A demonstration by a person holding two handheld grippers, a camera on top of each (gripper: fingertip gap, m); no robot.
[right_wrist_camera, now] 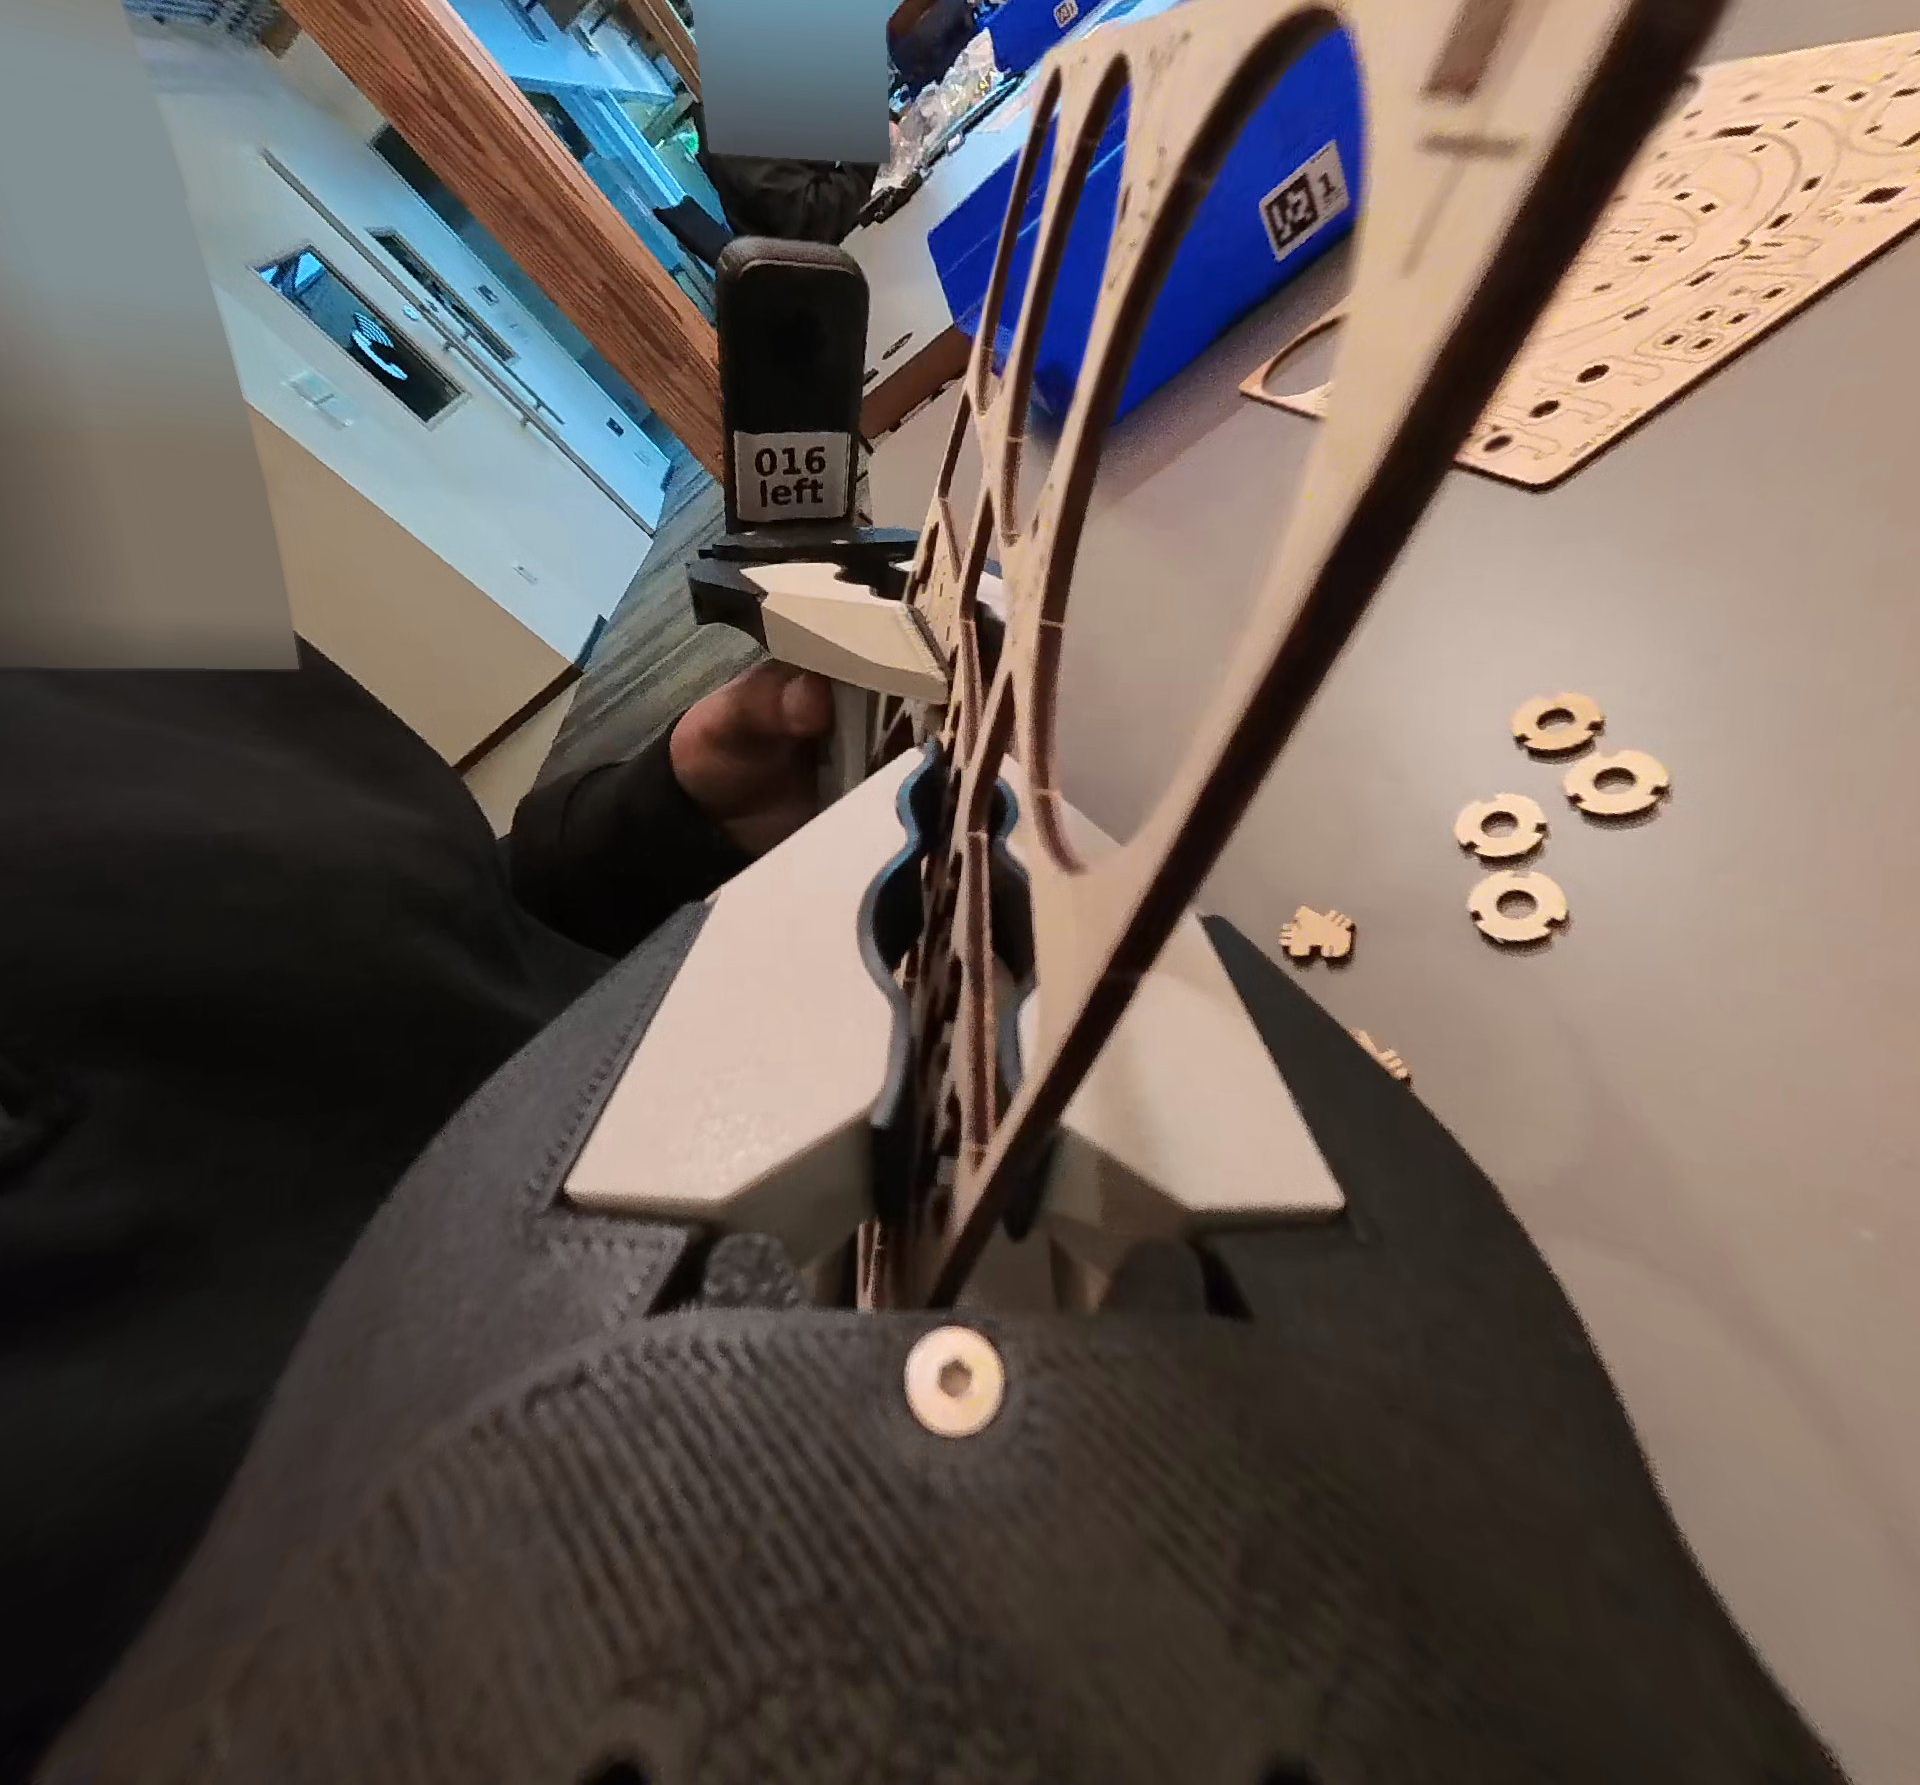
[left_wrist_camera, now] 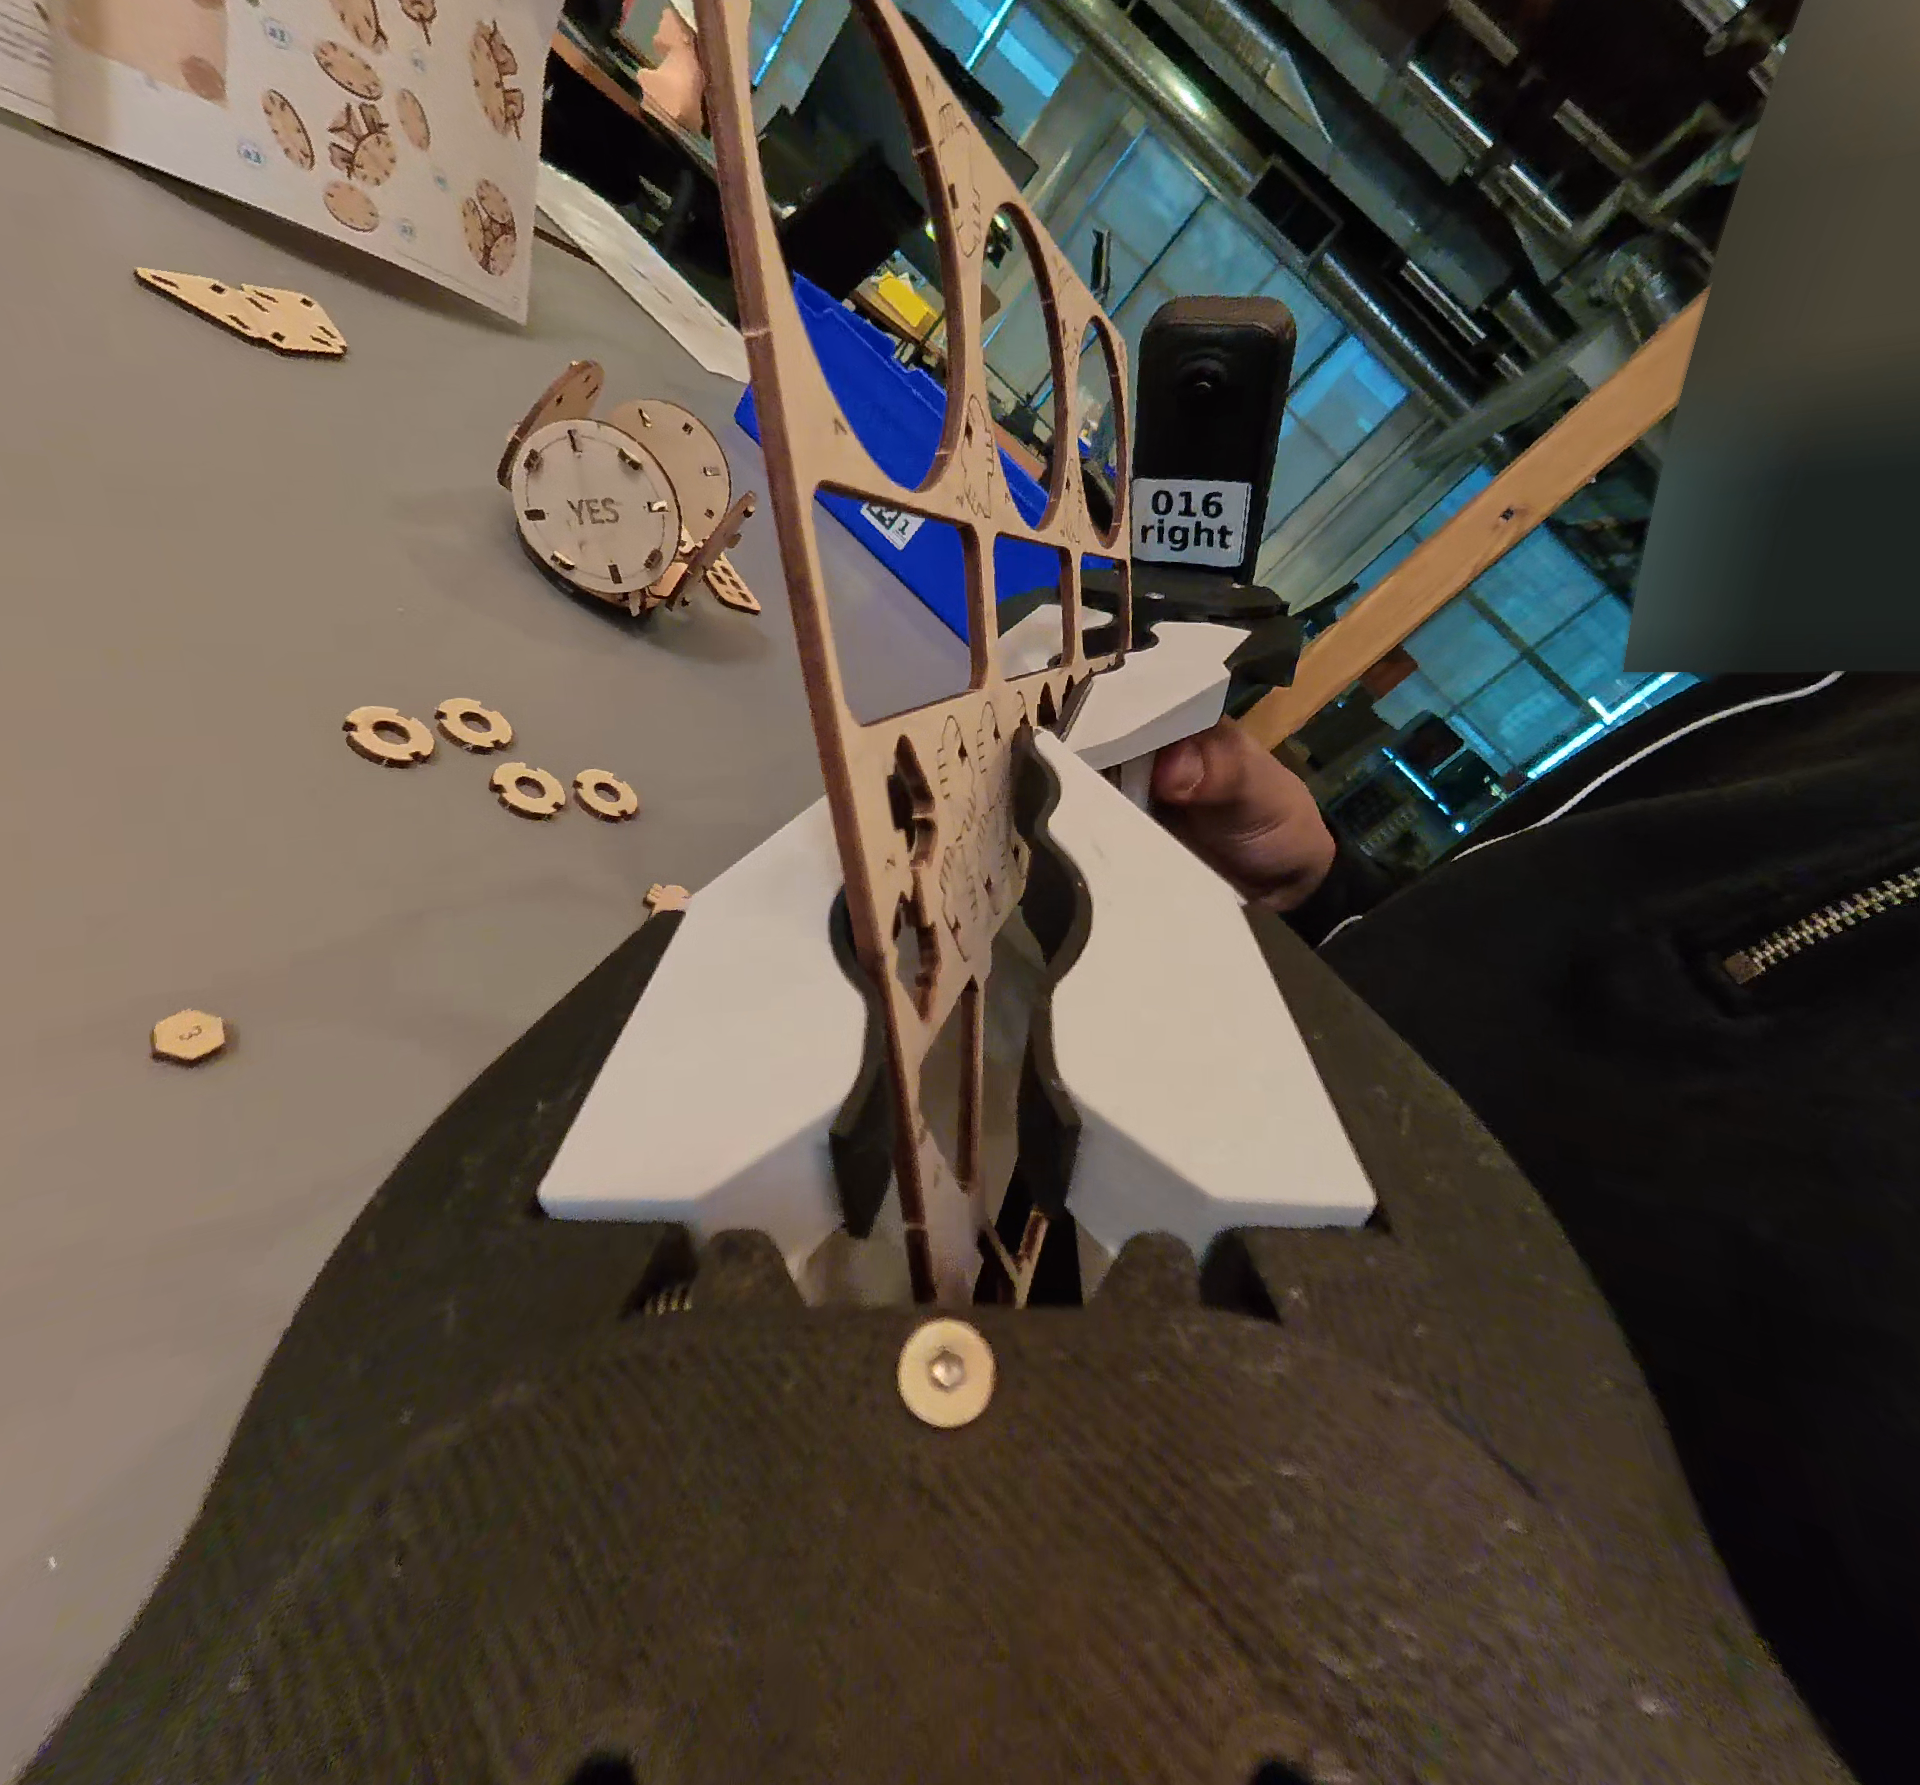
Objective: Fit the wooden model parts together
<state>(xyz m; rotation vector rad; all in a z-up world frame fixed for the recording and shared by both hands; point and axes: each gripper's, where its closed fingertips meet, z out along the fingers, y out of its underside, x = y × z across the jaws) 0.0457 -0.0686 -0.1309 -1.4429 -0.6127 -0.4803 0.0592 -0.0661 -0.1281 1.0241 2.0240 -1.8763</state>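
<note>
I've got both grippers, L (left_wrist_camera: 966, 862) & R (right_wrist_camera: 951, 862), jaws clamped on the wooden sheet (left_wrist_camera: 831, 385), upright above four rings (left_wrist_camera: 488, 759) on the bench (left_wrist_camera: 208, 592).

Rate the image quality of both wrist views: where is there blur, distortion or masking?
Left wrist view: sharp throughout; the laser-cut plywood sheet with round cut-outs and the four small wooden rings read crisply; wide-angle bending at the edges; a flat grey masking patch top right. Right wrist view: the same sheet's near edge is smeared by blur, while the blue plastic bin stays clearer; masking patches at left and top centre.
</note>
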